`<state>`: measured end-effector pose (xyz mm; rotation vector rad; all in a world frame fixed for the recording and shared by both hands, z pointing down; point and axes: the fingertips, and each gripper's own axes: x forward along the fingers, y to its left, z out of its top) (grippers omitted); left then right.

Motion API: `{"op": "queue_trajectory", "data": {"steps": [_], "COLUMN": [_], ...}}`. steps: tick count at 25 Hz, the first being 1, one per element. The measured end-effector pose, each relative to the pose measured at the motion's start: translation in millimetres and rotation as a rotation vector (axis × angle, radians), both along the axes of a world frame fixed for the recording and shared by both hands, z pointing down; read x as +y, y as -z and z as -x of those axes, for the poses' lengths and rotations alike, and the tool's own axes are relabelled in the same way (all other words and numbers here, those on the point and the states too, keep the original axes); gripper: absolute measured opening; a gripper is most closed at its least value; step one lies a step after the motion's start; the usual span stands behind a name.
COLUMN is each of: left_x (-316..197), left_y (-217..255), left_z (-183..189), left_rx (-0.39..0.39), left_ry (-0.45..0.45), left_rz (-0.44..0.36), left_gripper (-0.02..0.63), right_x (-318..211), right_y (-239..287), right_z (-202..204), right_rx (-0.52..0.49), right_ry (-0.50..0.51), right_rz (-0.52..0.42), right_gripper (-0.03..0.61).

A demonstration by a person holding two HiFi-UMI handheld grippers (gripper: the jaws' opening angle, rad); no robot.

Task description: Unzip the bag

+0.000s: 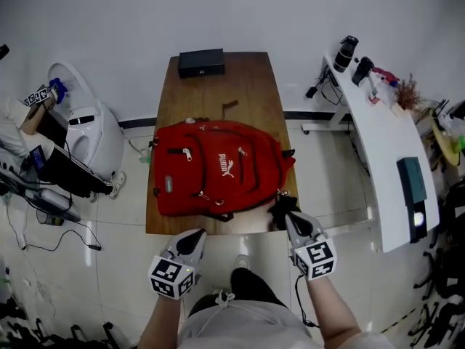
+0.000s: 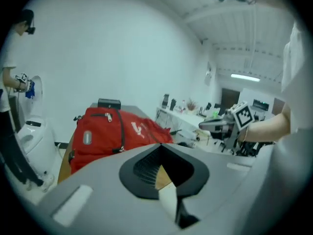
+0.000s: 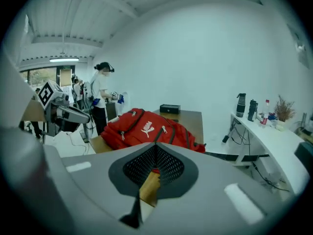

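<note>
A red backpack (image 1: 218, 167) lies flat on the near half of the wooden table (image 1: 247, 86), its zippers closed, with silver pulls showing on its front. It also shows in the left gripper view (image 2: 112, 131) and in the right gripper view (image 3: 142, 129). My left gripper (image 1: 195, 236) hangs just short of the table's front edge, jaws shut and empty. My right gripper (image 1: 285, 213) is at the backpack's near right corner, shut, with nothing seen between its jaws. Both point slightly downward toward the bag from a little above it.
A black box (image 1: 201, 62) sits at the table's far end. A white side desk (image 1: 378, 144) with bottles and small items stands to the right. At the left are a white machine (image 1: 87, 133), a person (image 1: 22, 122) and floor cables (image 1: 43, 231).
</note>
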<state>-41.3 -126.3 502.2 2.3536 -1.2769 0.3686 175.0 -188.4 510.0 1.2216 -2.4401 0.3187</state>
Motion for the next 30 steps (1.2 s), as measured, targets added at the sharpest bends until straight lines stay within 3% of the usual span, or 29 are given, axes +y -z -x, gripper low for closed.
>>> {"op": "queue_trajectory", "data": {"steps": [3,6,14,18,23,30], "left_x": [33.5,77.6,196.9,239.4,274.2,304.6], "left_y": [40.8,59.6,77.5,91.6,106.6,115.0], "left_z": [3.1,9.0,30.3,31.1,22.8,5.2], "left_rx": [0.079,0.095,0.117,0.106,0.089,0.049], "left_ry": [-0.026,-0.061,-0.104,-0.078,-0.081,-0.022], "left_rz": [-0.143,-0.216,-0.287,-0.342,-0.387,-0.422], "left_gripper": [0.008,0.008,0.008,0.008,0.008,0.008], "right_x": [40.8,90.3,223.6,275.2,313.6,344.7], "right_y": [18.5,26.5,41.7,67.6,86.4,90.2], "right_z": [19.0,39.1,79.9,91.2,100.0,82.9], "right_rx": [-0.043,-0.054,-0.100,-0.063,-0.046,-0.107], "right_ry": [0.023,0.041,0.058,0.128,0.189,0.183], "right_rz": [-0.037,-0.050,-0.098,-0.211,-0.274,-0.248], "right_gripper": [0.008,0.008,0.008,0.008,0.008,0.008]}}
